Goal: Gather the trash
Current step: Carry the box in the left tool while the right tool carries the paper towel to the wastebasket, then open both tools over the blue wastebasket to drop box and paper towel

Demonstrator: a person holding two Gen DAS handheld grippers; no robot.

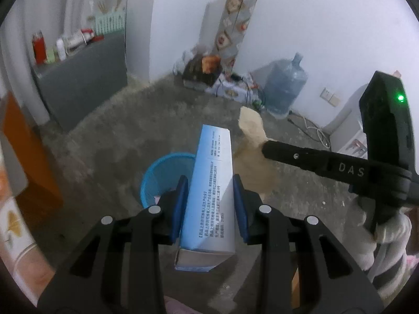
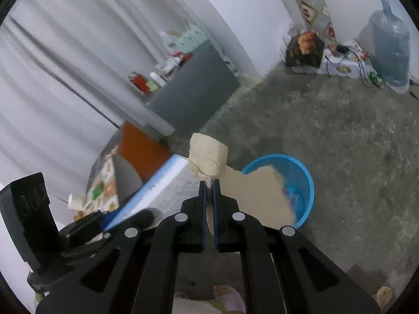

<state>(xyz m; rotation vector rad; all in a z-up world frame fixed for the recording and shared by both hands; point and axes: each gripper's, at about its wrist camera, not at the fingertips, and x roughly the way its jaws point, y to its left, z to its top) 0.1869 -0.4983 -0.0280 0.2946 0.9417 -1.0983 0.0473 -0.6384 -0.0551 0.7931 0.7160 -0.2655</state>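
My left gripper point(image 1: 210, 183) is shut on a long light-blue carton point(image 1: 212, 196) with printed text, held above the concrete floor. Beyond the carton stands a blue mesh waste basket point(image 1: 165, 175), partly hidden by it. My right gripper point(image 2: 209, 184) is shut on crumpled beige tissue paper point(image 2: 208, 157), with a loose strip hanging down over the blue waste basket point(image 2: 301, 183). In the left wrist view the right gripper point(image 1: 264, 147) reaches in from the right with the tissue point(image 1: 252, 125) at its tip. The blue carton point(image 2: 157, 183) also shows at the left of the right wrist view.
A large water bottle point(image 1: 285, 86) and a pile of boxes and cables point(image 1: 209, 78) stand by the far wall. An orange cabinet point(image 1: 23, 151) is at the left, a grey counter point(image 1: 83, 78) behind it. A person's slippered feet point(image 2: 222, 295) are below.
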